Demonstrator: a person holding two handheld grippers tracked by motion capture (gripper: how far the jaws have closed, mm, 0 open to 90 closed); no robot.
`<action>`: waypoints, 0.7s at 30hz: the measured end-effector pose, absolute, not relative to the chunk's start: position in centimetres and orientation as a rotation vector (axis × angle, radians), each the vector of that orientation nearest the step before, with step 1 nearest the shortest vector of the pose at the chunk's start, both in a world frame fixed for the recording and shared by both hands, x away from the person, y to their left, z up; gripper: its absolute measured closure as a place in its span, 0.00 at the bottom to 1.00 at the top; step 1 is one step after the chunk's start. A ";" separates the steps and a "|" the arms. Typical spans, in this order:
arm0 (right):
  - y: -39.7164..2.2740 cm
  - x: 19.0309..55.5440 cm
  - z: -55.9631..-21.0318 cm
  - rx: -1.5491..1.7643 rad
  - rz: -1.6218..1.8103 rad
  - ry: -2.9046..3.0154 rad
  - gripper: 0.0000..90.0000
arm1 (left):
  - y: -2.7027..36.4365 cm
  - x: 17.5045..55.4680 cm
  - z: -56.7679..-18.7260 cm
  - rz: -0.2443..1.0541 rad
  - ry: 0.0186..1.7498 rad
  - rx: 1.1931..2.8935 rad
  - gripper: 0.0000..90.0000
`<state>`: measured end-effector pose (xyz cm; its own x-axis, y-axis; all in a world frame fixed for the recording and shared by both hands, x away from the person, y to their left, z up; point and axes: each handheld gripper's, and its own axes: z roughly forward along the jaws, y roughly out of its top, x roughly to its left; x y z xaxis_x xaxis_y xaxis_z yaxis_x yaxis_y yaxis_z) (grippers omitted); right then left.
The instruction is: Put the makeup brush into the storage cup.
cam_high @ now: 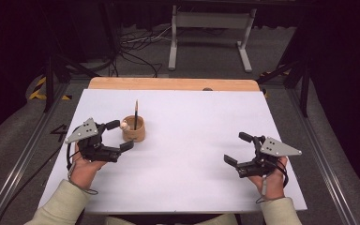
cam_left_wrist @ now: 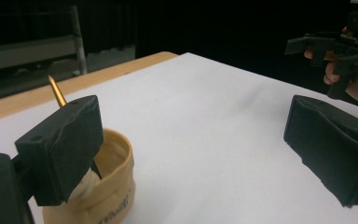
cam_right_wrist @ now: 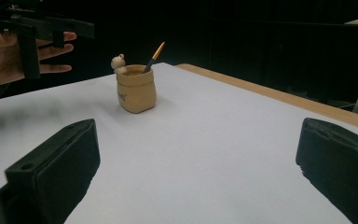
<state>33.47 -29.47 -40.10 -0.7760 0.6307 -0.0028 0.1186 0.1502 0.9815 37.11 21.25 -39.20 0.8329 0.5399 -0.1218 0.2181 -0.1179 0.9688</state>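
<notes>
High view showed a white desk [cam_high: 183, 154] with a small tan pot [cam_high: 134, 130] standing left of centre, toward the far half. A pencil [cam_high: 136, 114] stood almost upright in the pot, its tip pointing up, and a small pale figure [cam_high: 125, 126] sat on the pot's left rim. The left tool [cam_high: 120, 135] lay just beside the pot on its near-left side, its jaws spread wide, one jaw at the far-left of the pot by the figure and the other at its near side; the pads did not press on the pot and nothing was gripped. In the left gripper view the pot [cam_left_wrist: 107, 186] sat low, behind the left-hand jaw, with the pencil [cam_left_wrist: 57, 91] rising past that jaw and bare desk between the two jaws. The right tool [cam_high: 237, 150] rested well apart on the right, near the desk's near edge, its jaws also wide with nothing between them. In the right gripper view the pot [cam_right_wrist: 136, 88] stood far off on the desk, the pencil [cam_right_wrist: 154, 57] leaning out of it to the right, and the left tool [cam_right_wrist: 37, 29] hung to the left of it.
</notes>
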 end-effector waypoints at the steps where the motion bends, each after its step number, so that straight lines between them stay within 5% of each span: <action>1: -29.5 33.3 -40.1 0.712 1.664 2.014 0.00 | 21.5 37.0 -39.5 0.285 0.596 1.697 0.06; 21: -29.1 33.0 -41.8 0.702 1.687 2.039 0.00 | 22.5 35.7 -43.2 0.259 0.649 1.723 0.03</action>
<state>32.96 -29.13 -41.81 -0.7935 0.6084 0.0107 0.1245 0.1450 0.9816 35.67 22.54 -43.22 0.8187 0.5489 -0.1686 0.2816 -0.1280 0.9509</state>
